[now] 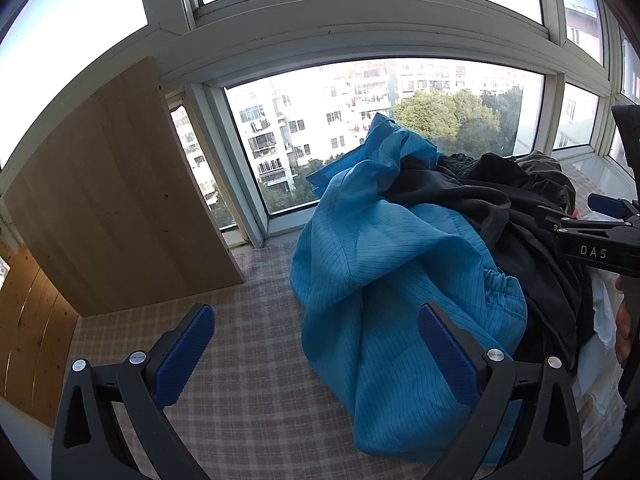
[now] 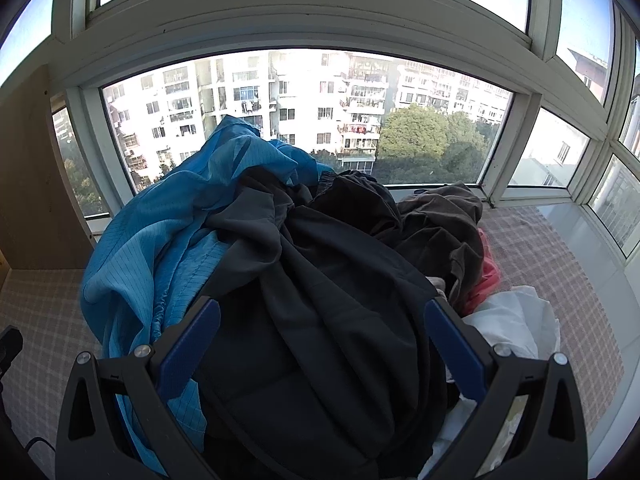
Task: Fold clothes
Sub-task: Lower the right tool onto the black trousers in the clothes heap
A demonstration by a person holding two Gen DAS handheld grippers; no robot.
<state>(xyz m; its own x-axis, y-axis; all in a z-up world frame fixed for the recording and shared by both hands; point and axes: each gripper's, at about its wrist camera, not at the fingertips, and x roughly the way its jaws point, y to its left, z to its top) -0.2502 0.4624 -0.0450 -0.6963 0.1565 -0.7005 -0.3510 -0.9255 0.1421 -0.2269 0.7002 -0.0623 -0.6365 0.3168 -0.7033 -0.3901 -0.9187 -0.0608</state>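
Clothes pile (image 2: pixel 320 260) before window (image 2: pixel 304 112)

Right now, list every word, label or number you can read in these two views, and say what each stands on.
"DAS": white letters on the black body of the right gripper, seen from the left wrist view.
No other text is readable; the blue striped garment and dark grey garment show no labels.

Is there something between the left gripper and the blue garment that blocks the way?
Nothing visible does. The left gripper is open, and the blue garment lies directly ahead on the checked cloth. The dark clothes lie behind it.
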